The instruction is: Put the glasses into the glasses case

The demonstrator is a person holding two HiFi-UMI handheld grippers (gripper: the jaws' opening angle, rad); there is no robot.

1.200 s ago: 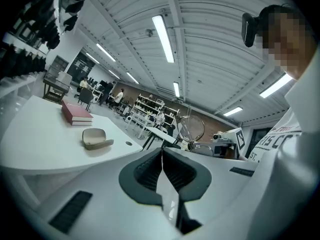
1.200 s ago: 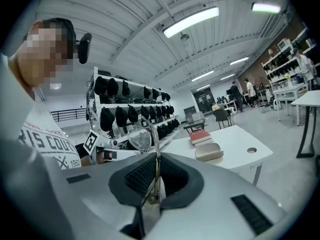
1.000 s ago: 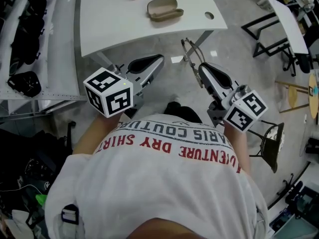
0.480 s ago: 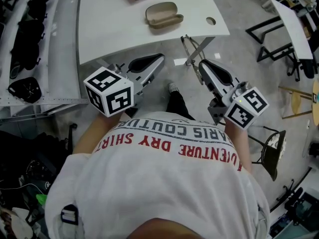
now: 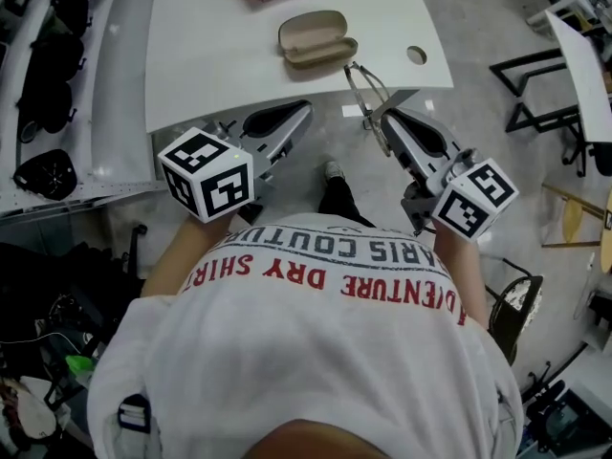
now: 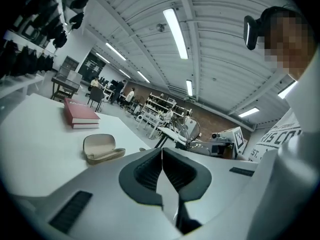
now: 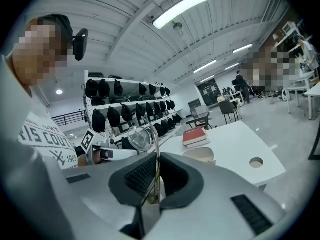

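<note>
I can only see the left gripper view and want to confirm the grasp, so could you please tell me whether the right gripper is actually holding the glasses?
Observer: Yes; in the right gripper view the right gripper is shut on one temple arm of the glasses, with a lens above the jaws.
Operator: Thank you. Where do the glasses sit relative to the case?
Observer: In the head view they hang over the near edge of the table, short of the open glasses case, which lies farther in and slightly left.
</note>
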